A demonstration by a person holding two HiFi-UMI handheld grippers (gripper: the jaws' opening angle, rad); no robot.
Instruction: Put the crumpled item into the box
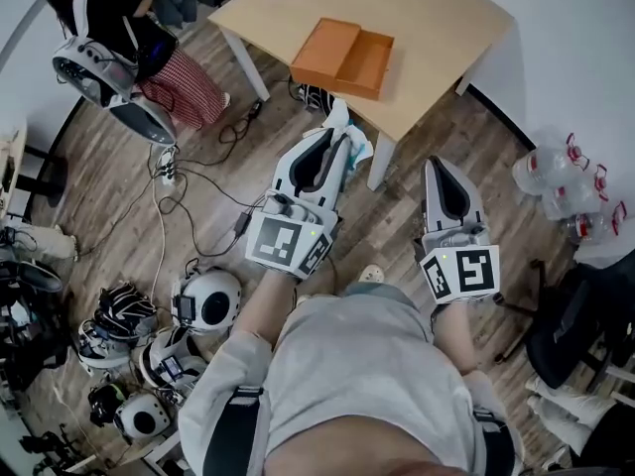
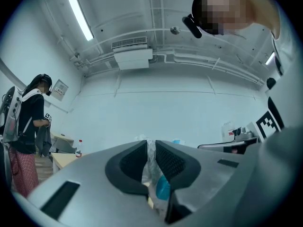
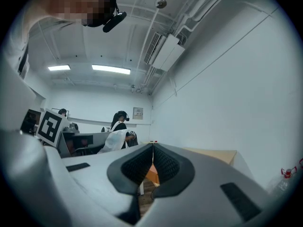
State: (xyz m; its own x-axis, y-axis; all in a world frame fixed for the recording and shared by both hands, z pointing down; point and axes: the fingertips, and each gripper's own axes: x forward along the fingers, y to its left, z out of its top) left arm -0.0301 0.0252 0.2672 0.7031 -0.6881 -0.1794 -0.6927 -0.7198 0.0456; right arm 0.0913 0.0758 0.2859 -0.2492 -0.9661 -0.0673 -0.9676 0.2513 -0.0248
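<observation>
While the left gripper (image 1: pixel 335 139) clamps a crumpled wrapper (image 2: pixel 152 170), the right gripper (image 1: pixel 438 169) sits closed and empty, with the orange box (image 1: pixel 342 58) at twelve o'clock.

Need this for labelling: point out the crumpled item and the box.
crumpled item (image 1: pixel 342 122), head view, its white upper end.
box (image 1: pixel 369 62), head view, bare floor of its open half.
</observation>
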